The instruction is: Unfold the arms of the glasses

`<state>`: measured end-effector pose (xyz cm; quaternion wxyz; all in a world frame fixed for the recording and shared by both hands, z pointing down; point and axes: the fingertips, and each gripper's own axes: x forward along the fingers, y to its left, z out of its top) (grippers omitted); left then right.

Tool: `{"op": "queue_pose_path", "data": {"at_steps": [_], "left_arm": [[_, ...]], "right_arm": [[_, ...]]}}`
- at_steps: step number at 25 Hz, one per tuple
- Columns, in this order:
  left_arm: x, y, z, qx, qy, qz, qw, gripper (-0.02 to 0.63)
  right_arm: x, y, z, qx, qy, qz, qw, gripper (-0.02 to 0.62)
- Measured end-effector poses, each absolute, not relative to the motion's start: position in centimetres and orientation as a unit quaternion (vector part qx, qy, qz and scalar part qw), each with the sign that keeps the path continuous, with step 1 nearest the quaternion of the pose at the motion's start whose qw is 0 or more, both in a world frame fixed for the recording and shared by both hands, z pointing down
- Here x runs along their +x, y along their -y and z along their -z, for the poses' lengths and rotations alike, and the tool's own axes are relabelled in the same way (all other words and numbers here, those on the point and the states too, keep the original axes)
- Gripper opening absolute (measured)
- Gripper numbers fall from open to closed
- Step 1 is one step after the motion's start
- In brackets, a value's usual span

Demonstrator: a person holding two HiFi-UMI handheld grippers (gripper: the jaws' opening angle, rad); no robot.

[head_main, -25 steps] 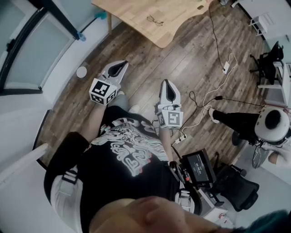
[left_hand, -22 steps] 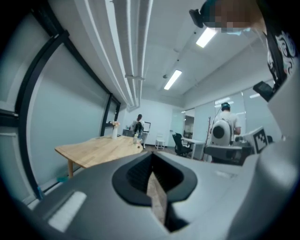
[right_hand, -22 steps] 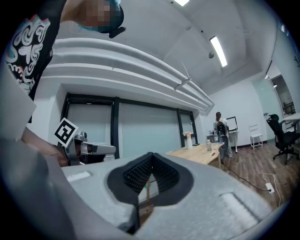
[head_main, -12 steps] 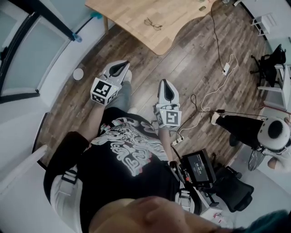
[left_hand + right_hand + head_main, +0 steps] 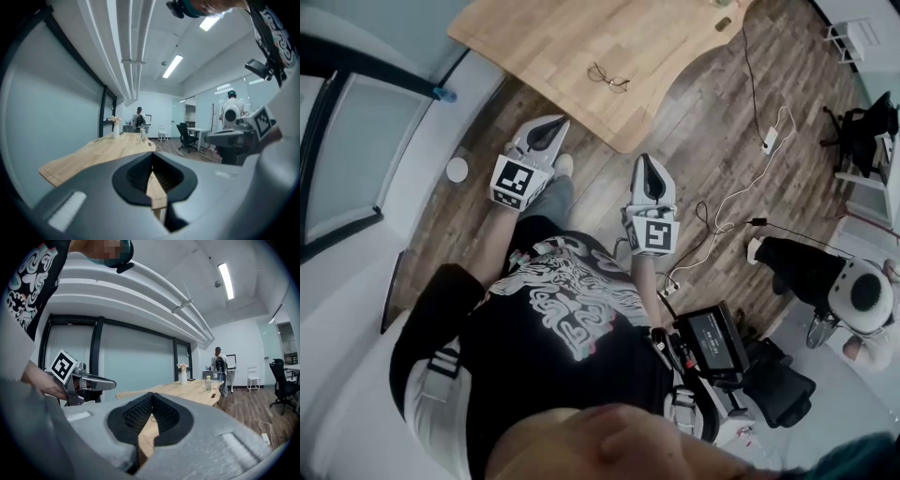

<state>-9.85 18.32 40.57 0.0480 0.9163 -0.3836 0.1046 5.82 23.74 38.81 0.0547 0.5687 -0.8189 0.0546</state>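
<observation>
Left gripper is hovering above the floor, fingers pressing together, gripping nothing. Glasses are lying on the wooden surface, far beyond both grippers. Right gripper is hovering, fingers closed, empty.

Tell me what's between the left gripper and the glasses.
Only bare table top lies between the left gripper and the glasses; the head view shows it.

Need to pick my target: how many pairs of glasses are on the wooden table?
1. The glasses lie near the closer edge of the wooden table. The table's far end runs out of the head view, so another pair could be hidden there.
</observation>
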Motion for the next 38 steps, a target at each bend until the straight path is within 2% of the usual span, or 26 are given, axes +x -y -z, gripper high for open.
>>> {"op": "queue_pose_path", "data": {"at_steps": [13,28,38], "left_arm": [[-11.5,-4.7,-41.7,0.926,0.356,-0.115,0.053,-0.011],[-11.7,-0.5,-42.9,0.926,0.355,-0.111,0.066,-0.011],[-11.2,0.3,-43.4,0.925,0.353,-0.126,0.059,-0.011]], "right_arm": [[2.6,-10.1,-39.6,0.57,0.815,-0.059,0.081,-0.001],[2.8,-6.9,-41.2,0.574,0.809,-0.039,0.122,0.0],[1.0,-5.6,-44.2,0.537,0.819,-0.015,0.204,0.0]]}}
